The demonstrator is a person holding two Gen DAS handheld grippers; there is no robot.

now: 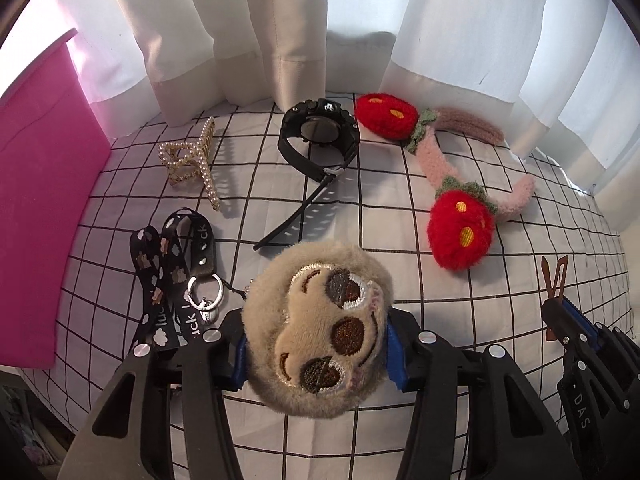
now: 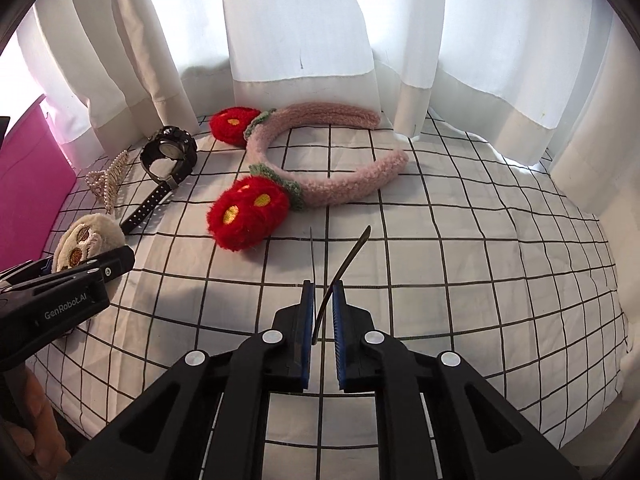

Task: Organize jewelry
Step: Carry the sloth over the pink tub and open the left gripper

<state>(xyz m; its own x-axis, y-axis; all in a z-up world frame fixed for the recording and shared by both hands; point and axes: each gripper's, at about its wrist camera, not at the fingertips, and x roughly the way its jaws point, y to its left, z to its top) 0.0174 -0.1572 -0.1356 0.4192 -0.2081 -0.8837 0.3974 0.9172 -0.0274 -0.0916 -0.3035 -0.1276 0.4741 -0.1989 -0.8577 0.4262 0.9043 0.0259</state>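
My left gripper (image 1: 316, 360) is shut on a beige plush sloth-face charm (image 1: 320, 320), its blue pads pressing both sides. The charm hangs lifted above the grid cloth (image 1: 400, 208). In the right wrist view the same charm (image 2: 86, 240) shows at the far left in the left gripper (image 2: 96, 268). My right gripper (image 2: 323, 296) is shut on a thin brown hair clip (image 2: 352, 252), whose two blades stick out forward past the pads. The left wrist view shows that clip (image 1: 554, 276) at the right edge, in the right gripper (image 1: 560, 312).
On the cloth lie a black watch (image 1: 316, 136), a pearl claw clip (image 1: 192, 160), a black printed lanyard with a ring (image 1: 172, 272) and a pink fuzzy headband with red pompoms (image 2: 332, 184). A pink box (image 1: 40, 200) stands left. White curtains (image 2: 300, 40) hang behind.
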